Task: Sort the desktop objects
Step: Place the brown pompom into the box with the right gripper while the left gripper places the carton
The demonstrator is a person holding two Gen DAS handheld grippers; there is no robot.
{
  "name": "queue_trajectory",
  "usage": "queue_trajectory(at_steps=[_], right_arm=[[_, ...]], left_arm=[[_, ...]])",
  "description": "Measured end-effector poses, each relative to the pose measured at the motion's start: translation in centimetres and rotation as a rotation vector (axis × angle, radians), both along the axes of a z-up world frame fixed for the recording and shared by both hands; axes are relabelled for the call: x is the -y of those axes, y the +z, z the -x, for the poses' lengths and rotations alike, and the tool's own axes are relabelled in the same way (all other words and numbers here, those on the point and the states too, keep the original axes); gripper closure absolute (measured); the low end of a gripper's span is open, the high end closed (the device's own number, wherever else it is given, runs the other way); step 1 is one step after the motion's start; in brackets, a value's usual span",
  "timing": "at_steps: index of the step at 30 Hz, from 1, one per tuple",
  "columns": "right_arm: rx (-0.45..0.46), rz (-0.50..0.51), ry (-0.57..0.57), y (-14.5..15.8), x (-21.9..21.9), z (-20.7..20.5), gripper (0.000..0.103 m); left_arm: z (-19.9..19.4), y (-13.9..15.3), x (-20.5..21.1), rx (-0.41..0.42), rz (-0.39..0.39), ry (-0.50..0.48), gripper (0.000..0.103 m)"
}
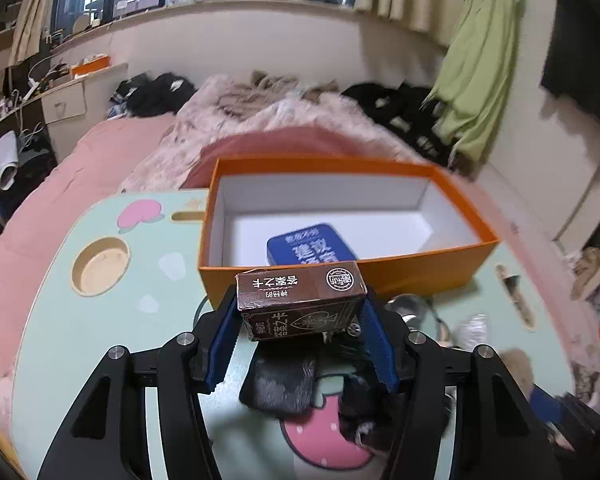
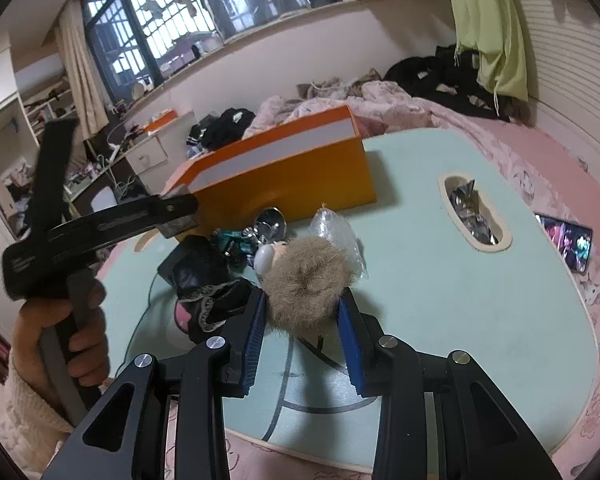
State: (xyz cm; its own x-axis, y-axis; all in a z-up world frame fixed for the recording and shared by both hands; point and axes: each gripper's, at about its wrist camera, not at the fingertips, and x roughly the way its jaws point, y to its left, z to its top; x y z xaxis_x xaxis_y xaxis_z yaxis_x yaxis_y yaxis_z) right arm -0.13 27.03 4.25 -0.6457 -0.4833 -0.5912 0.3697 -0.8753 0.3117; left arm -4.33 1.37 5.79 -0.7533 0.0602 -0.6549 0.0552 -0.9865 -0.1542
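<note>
We see a pale green lap table filling the lower half of both views, its near edge cut off by the frame. At centre of the left wrist view sits an orange box with a white inside; a blue tin lies in it, its lower part hidden behind the box's front wall. From the right wrist view the box appears at centre left and its contents are out of sight.

Below the box lies a dark heap: a black fuzzy cloth, a metal spoon, a clear plastic bag and small bits we cannot make out. A crumpled foil wrapper fills the table's slot at right.

The left gripper has its blue pads pressed on both ends of a brown card pack, held just before the box's front wall. The right gripper, jaws narrowly apart, clamps a tan fur ball above the table. A hand at lower left grips the other tool's handle.
</note>
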Motion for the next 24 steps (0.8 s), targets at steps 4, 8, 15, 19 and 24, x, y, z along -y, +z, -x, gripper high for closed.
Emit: queue_trajectory(at_steps=[4, 8, 15, 19, 24], right_arm=[[-0.033, 0.009, 0.038, 1.7, 0.7, 0.3, 0.068], [-0.111, 0.004, 0.049, 5.5, 1.8, 3.0, 0.068], [-0.094, -0.05, 0.051, 7.8, 6.1, 12.3, 0.064], [0.01, -0.084, 0.023, 5.2, 7.0, 15.1, 0.045], [0.002, -0.067, 0.017, 4.2, 5.6, 13.2, 0.041]], left_arm=[[-1.6, 2.5, 1.0, -0.077, -0.051, -0.026, 0.045], [0.2, 5.7, 1.4, -0.123, -0.073, -0.044, 0.045], [6.8, 5.4, 1.7, -0.073, -0.059, -0.003, 0.042], [8.3, 2.9, 2.8, 0.007, -0.116, 0.017, 0.041], [6.2, 2.2, 2.9, -0.013, -0.146, -0.046, 0.038]])
